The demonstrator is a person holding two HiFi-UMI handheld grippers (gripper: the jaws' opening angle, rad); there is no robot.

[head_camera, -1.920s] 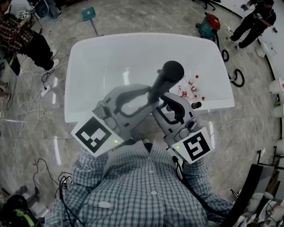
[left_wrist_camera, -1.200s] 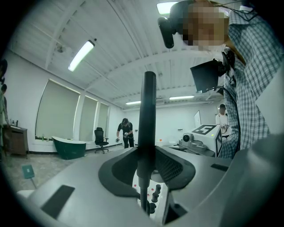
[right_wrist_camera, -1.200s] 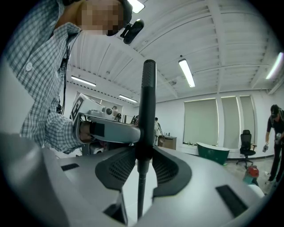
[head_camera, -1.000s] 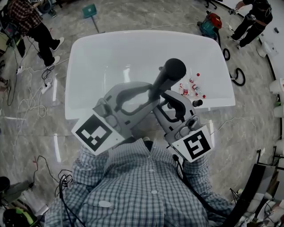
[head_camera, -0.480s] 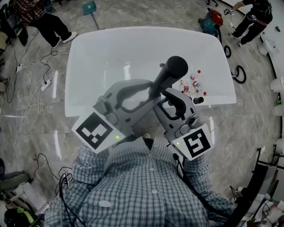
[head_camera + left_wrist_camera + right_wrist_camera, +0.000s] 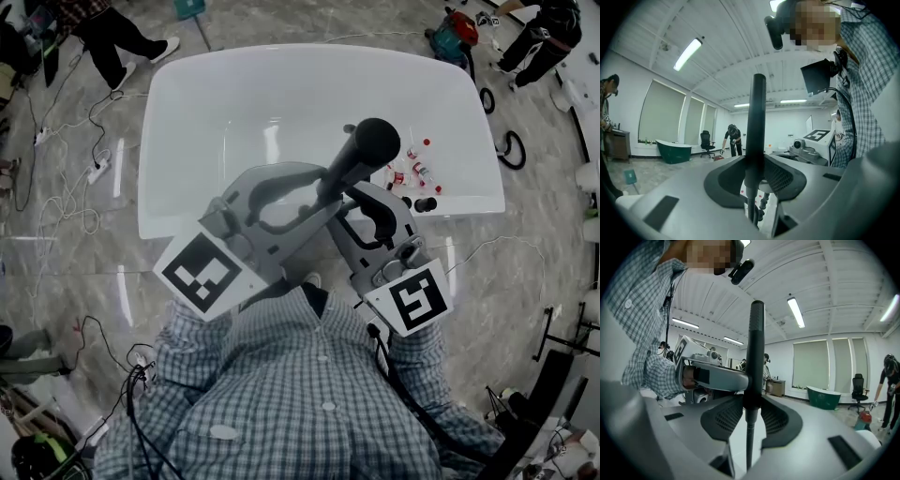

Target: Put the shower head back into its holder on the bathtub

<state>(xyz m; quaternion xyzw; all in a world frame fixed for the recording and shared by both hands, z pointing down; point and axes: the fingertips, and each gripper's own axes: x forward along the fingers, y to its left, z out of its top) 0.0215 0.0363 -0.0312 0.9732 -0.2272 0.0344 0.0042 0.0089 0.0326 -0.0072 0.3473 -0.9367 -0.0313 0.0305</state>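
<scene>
Shower head [image 6: 373, 142], a black wand with a round end, stands upright in the middle of the head view, held above the near edge of the white, glossy bathtub [image 6: 281, 94] and not yet in any holder. Both claws have it: the left gripper [image 6: 754, 171] has its two dark pads pressed on the wand's handle from either side, and the right gripper [image 6: 752, 406] clamps the same handle just as firmly from the opposite side, its jaws spread only as far as the handle's thickness. A ribbed hose [image 6: 750, 208] hangs from the handle's lower end. The holder itself I cannot pick out; black round fittings [image 6: 424, 203] sit on the tub's rim at centre right, with small red-and-white items [image 6: 412, 172] just above them. The main risk, as I judge it, is that two rigid grips on one handle will fight each other if the hands drift apart, so the wand may twist or slip. The trailing hose could also catch the fittings or sweep the small items off the rim. The smooth tub would let a dropped head slide. Around it lies a polished grey marbled floor [image 6: 75, 272], with loose cables [image 6: 56, 206] at the left and people standing at the upper corners.
</scene>
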